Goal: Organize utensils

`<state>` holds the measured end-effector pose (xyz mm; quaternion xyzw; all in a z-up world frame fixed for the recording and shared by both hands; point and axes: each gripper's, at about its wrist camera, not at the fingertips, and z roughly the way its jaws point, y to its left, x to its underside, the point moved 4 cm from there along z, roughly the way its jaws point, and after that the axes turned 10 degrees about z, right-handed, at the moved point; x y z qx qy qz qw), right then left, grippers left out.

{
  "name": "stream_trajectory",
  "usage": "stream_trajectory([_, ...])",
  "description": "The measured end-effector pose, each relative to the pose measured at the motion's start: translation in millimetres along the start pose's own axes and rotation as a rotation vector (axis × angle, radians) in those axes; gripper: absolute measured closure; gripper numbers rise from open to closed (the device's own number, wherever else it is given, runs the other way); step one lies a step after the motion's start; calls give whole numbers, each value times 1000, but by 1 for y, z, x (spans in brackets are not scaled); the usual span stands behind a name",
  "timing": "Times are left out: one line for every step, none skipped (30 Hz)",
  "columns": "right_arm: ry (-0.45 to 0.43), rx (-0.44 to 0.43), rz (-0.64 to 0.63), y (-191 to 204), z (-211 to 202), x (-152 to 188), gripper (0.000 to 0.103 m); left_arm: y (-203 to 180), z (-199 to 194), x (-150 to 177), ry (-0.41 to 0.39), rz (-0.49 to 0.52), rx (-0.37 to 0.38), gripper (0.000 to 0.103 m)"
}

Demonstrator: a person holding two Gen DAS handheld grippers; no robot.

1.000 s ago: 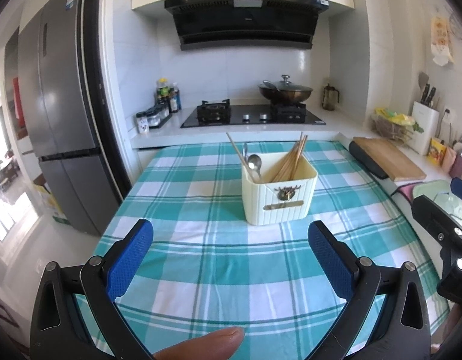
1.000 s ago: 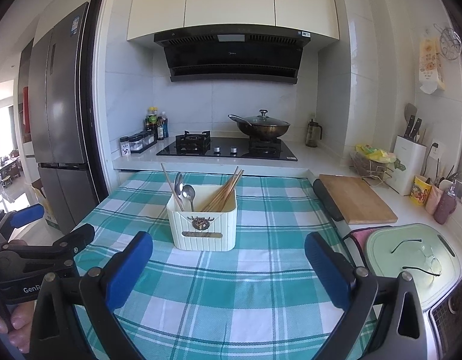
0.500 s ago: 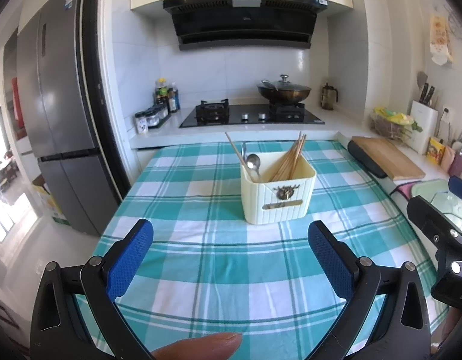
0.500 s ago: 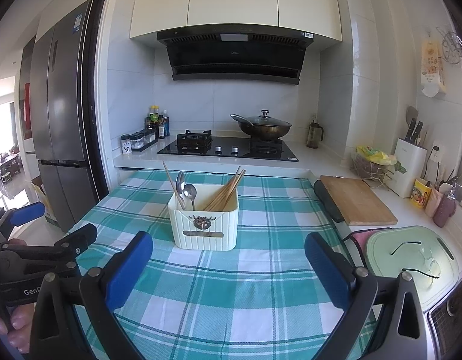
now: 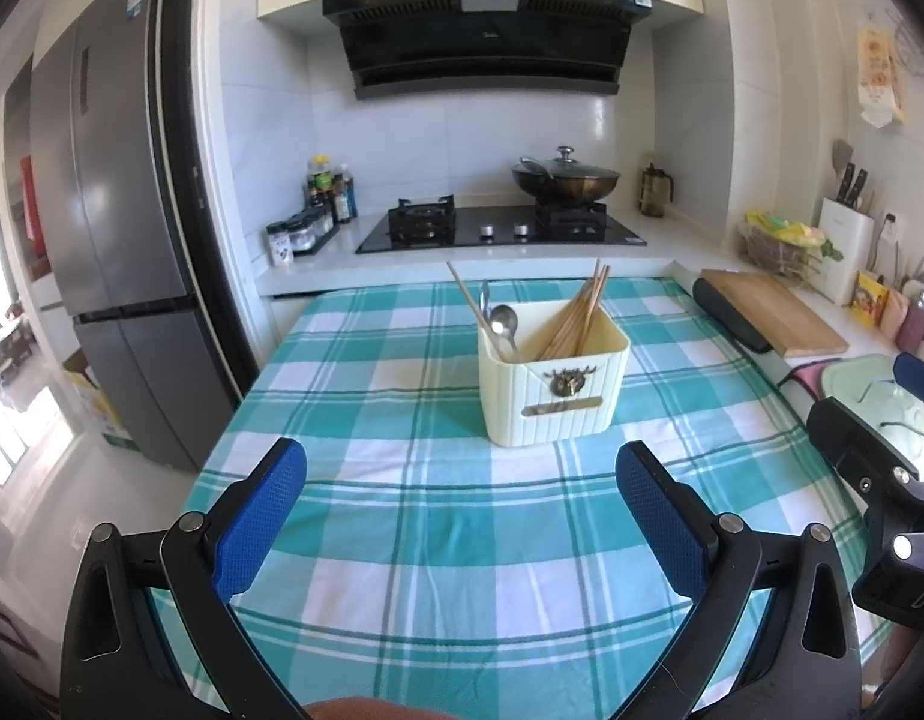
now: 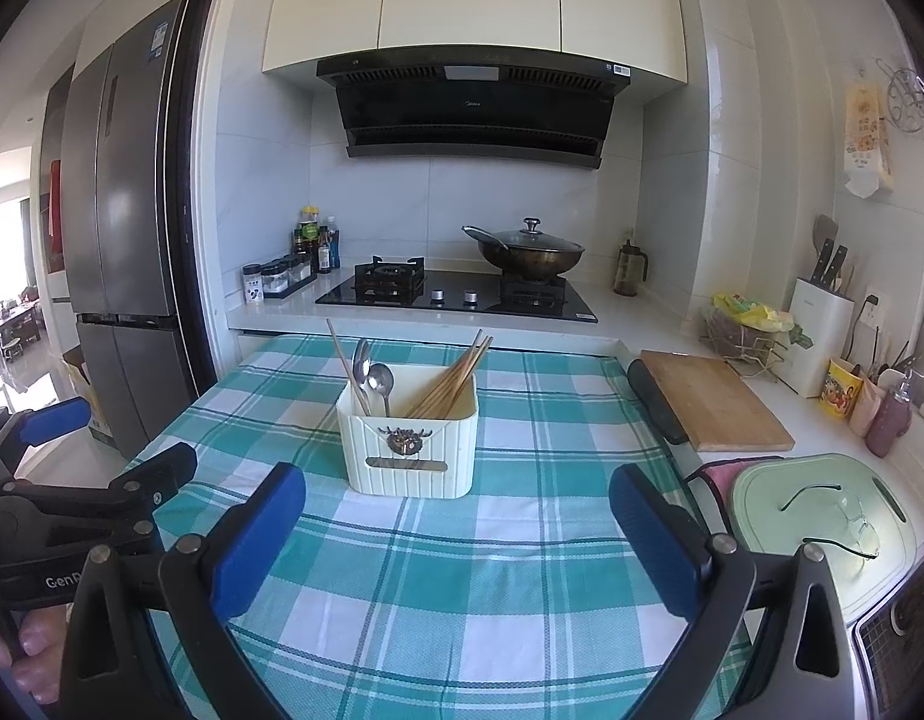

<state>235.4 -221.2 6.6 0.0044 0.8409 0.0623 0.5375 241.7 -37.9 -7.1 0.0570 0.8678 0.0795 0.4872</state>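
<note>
A cream utensil holder stands on the green checked tablecloth; it also shows in the right wrist view. Its left compartment holds metal spoons and one chopstick; its right compartment holds a bundle of wooden chopsticks. My left gripper is open and empty, in front of the holder and apart from it. My right gripper is open and empty, also in front of the holder. The left gripper also shows at the left edge of the right wrist view.
A wooden cutting board lies on the counter to the right. A pale green lid sits at the near right. A gas hob with a lidded wok is behind the table. A fridge stands at the left.
Both grippers have drifted slightly; the holder sits a little differently in each view. Both stay open and empty.
</note>
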Motion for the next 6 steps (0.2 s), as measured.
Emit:
stream_trajectory([1, 1, 0, -1, 0, 0, 0, 0, 0, 0, -2, -1, -1, 0])
stream_trajectory([2, 2, 0, -1, 1, 0, 0, 0, -1, 1, -11, -5, -3, 0])
stream_trajectory([3, 2, 0, -2, 1, 0, 0, 1, -3, 1, -21, -13, -9, 0])
stream_trajectory([4, 2, 0, -3, 2, 0, 0, 2, -3, 0, -25, -17, -12, 0])
stream_trajectory([5, 3, 0, -3, 2, 0, 0, 2, -3, 0, -28, -15, -7, 0])
stream_trajectory([6, 4, 0, -4, 3, 0, 0, 1, -3, -1, -28, -8, -4, 0])
